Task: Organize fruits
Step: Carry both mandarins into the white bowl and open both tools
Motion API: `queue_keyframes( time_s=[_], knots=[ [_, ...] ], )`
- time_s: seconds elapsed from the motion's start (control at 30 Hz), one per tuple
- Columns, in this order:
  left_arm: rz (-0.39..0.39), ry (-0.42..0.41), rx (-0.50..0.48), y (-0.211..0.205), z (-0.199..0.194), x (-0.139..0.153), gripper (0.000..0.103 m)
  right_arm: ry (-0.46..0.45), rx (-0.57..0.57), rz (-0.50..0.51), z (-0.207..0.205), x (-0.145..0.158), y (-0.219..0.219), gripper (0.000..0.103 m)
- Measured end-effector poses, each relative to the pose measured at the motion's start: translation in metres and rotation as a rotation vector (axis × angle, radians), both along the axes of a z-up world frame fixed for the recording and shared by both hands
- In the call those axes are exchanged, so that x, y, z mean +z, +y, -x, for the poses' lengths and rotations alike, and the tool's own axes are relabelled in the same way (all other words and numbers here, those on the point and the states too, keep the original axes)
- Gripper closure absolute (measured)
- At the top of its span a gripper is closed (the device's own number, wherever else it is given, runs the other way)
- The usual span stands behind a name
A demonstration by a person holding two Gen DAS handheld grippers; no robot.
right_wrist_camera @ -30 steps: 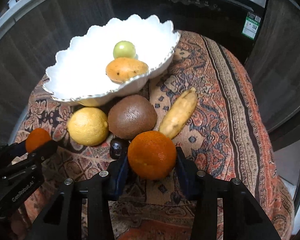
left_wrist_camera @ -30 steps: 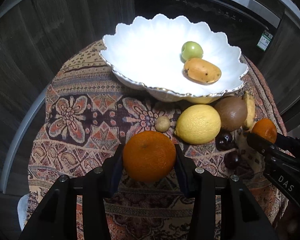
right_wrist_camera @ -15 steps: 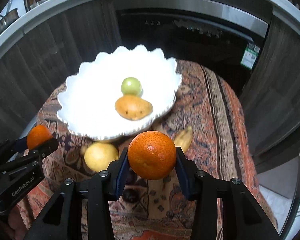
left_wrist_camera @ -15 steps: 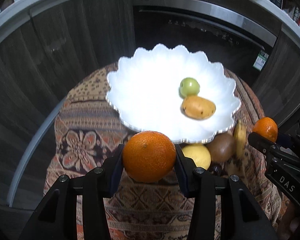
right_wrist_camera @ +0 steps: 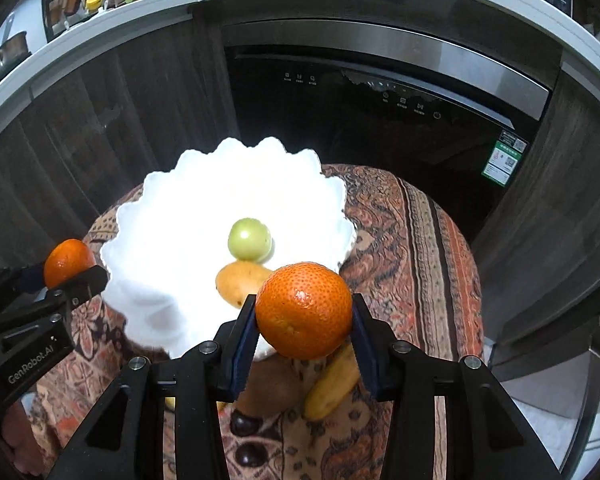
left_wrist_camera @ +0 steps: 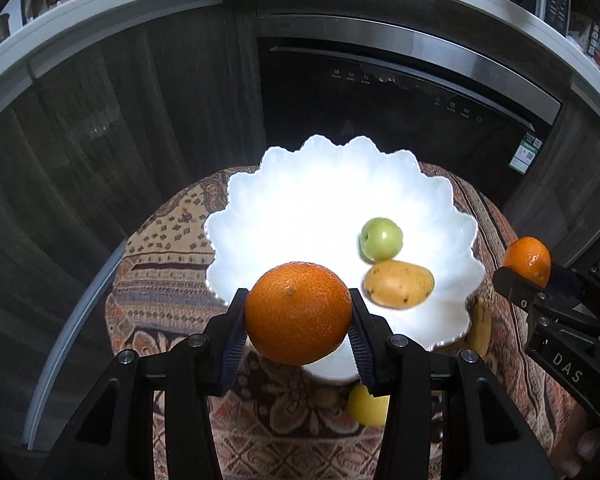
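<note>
Left tongs [left_wrist_camera: 298,314] clamped on an orange [left_wrist_camera: 298,312], held above the near rim of the white scalloped bowl [left_wrist_camera: 260,216]; right tongs [right_wrist_camera: 303,312] clamped on a second orange [right_wrist_camera: 303,310] over the bowl's right edge. In the bowl: green fruit [left_wrist_camera: 381,239] touching a yellow-brown one [left_wrist_camera: 399,284]. Patterned cloth [right_wrist_camera: 412,240] on the table

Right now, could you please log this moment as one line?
left gripper: holds orange | right gripper: holds orange | bowl: two fruits
</note>
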State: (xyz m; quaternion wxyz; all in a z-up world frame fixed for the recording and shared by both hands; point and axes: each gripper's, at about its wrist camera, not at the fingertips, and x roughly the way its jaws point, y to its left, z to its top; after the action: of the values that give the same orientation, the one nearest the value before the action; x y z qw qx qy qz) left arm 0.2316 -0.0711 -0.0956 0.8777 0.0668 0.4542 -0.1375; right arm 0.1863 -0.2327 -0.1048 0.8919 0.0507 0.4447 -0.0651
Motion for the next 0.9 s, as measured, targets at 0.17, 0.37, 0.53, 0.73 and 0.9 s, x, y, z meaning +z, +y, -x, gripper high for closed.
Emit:
queue_keyframes(
  time_s=[0.17,0.37,0.53,0.73,0.9],
  knots=[
    [-0.013,0.006,0.001,-0.005,-0.016,-0.006,0.057,0.007,-0.014,-0.009,-0.018,-0.003,-0.005,0.058],
    [-0.025,0.017,0.003,-0.008,-0.035,-0.016,0.057,0.031,-0.009,-0.017,-0.038,-0.011,-0.007,0.058],
    [-0.024,0.046,0.010,-0.008,-0.047,-0.028,0.057,0.057,-0.003,-0.022,-0.050,-0.022,-0.006,0.058],
    [-0.021,0.074,0.020,-0.008,-0.054,-0.039,0.056,0.072,0.010,-0.018,-0.058,-0.030,-0.005,0.058],
    [-0.039,0.056,0.021,-0.008,-0.054,-0.039,0.045,0.063,0.007,-0.001,-0.059,-0.030,-0.005,0.053]
  ],
)
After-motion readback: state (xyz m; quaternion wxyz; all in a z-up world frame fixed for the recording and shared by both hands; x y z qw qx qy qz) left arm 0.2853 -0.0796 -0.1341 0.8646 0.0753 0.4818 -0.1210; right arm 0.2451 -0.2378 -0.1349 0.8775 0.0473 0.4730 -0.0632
